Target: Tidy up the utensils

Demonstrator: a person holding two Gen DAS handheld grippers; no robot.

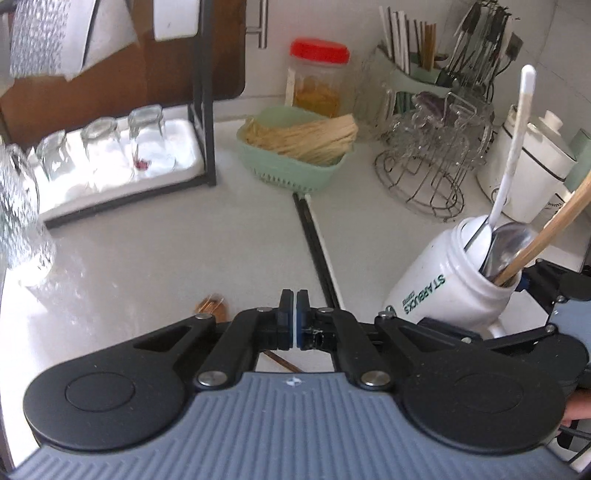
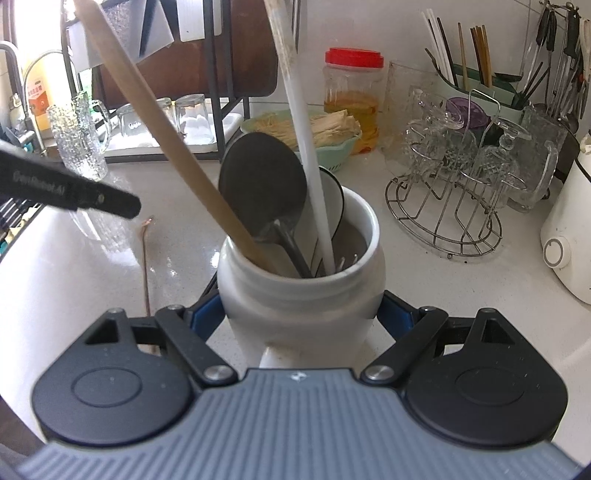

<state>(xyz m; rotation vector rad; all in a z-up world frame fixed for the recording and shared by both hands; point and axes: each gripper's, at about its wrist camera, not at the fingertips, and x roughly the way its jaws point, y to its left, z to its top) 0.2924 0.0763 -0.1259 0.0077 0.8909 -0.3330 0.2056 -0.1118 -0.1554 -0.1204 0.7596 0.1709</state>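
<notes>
Home kitchen. White bench (image 1: 155,258) carries drying rack with upturned glasses (image 1: 107,147) at 10 o'clock, red-lidded jar (image 1: 319,79) at 12, green basket of dried noodles (image 1: 295,147) before it, wire stand of glass cups (image 1: 436,155) at 2, chopstick holder (image 1: 413,62) and hanging utensils (image 1: 484,33) behind, white appliance (image 1: 535,166) at 3. Tap (image 2: 11,70) at 9 in right view.

mug (image 2: 301,291): glossy ceramic | spoon (image 2: 264,184): metal | counter (image 1: 166,266): glossy
</notes>
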